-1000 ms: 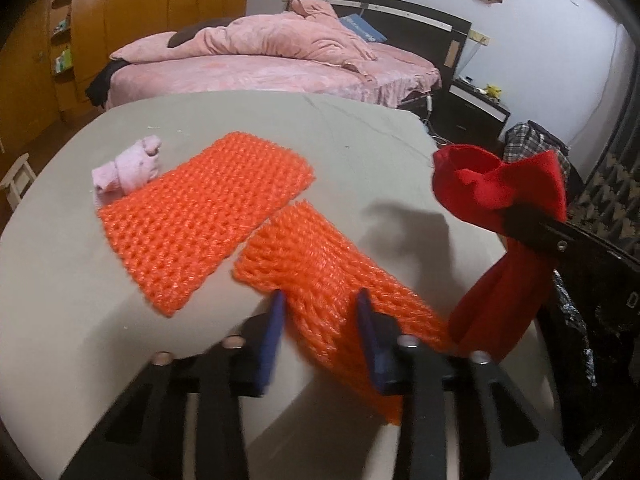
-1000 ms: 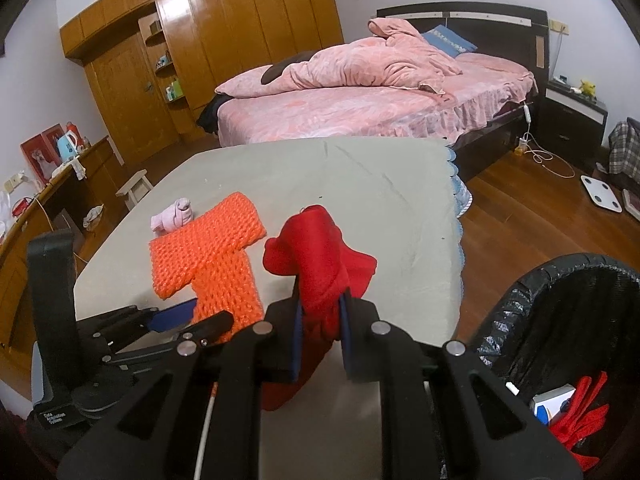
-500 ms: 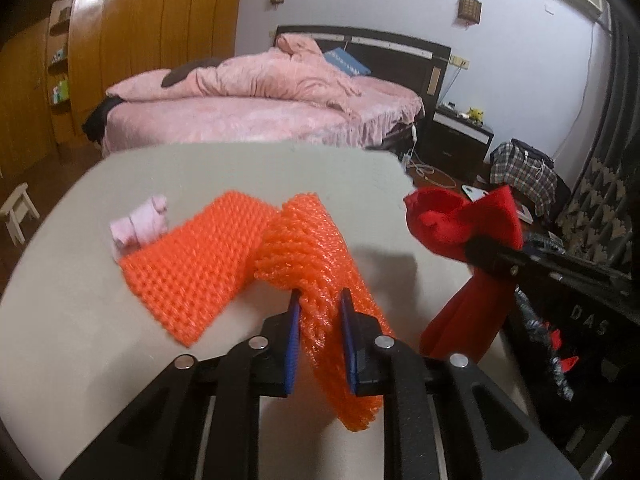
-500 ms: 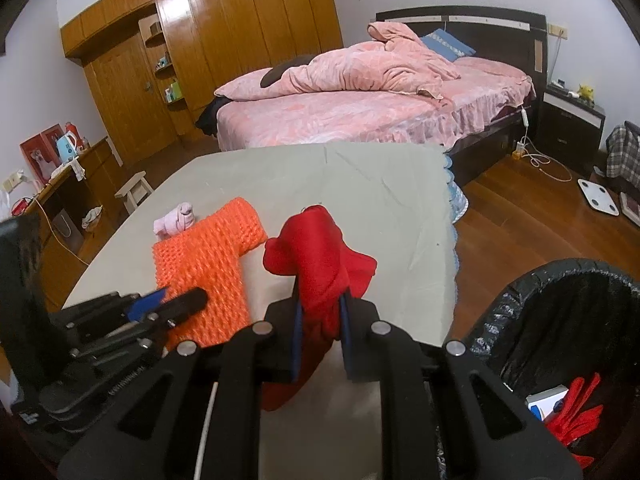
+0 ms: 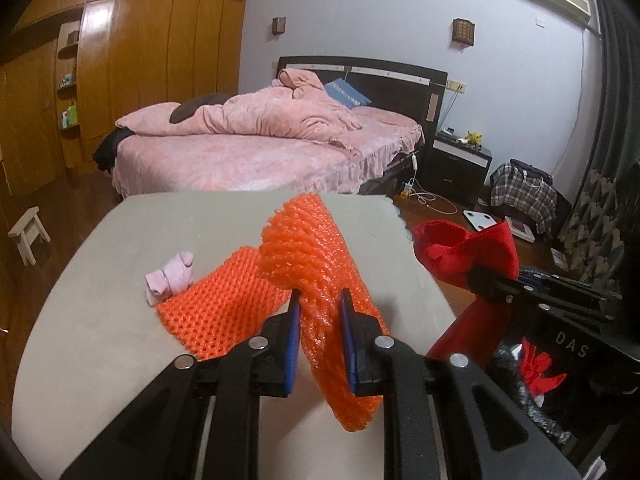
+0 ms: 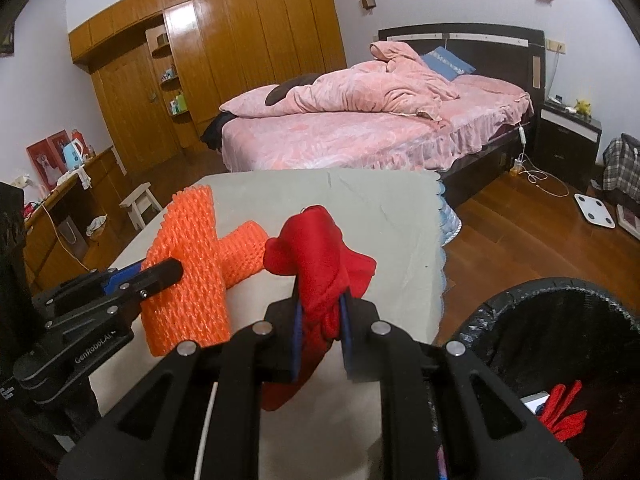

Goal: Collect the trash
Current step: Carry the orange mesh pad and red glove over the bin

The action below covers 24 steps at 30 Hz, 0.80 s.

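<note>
The left tool (image 5: 319,312) pinched an orange net (image 5: 320,264) at centre frame, above the surface (image 5: 100,320); at right, the right tool (image 5: 486,280) gripped red cloth (image 5: 464,248).

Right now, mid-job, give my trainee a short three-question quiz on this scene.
1. True or false: the left gripper holds an orange foam net clear of the table.
2. What does the right gripper grip? A) pink wad B) red cloth C) white stool
3. Fill in: a second orange net lies flat, and a ___ wad rests at its far edge.

Key
1. True; its lower end hangs free.
2. B, the red cloth; the black bin beside the table already holds some red scraps.
3. Pink.
</note>
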Motion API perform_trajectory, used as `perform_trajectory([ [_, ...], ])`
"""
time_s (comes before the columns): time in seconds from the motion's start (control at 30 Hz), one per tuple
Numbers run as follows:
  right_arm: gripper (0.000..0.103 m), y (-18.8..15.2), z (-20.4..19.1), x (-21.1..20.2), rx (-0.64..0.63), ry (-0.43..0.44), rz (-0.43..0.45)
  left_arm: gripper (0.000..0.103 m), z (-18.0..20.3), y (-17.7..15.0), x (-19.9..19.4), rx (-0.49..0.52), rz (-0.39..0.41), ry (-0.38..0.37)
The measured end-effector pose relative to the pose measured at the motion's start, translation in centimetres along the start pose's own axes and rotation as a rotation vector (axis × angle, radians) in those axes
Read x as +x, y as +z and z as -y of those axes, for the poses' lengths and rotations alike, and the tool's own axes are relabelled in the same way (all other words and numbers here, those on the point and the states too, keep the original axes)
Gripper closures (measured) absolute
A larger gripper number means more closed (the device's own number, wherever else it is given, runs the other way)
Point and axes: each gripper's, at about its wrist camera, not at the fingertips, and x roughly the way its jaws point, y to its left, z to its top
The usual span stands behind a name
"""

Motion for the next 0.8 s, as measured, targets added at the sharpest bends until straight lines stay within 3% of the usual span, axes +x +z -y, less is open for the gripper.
perform_trajectory([
  [0.33,0.088,0.6,1.9,-4.8,0.012,-0.033,0.058,0.085,2.6,1.4,-1.9,0.017,0.022,-0.037],
  [0.8,0.088,-0.7,7.2,-11.1,0.066,-0.148,0.113,0.085,9.5,2.3,-3.4,0.105,0.046,-0.157],
])
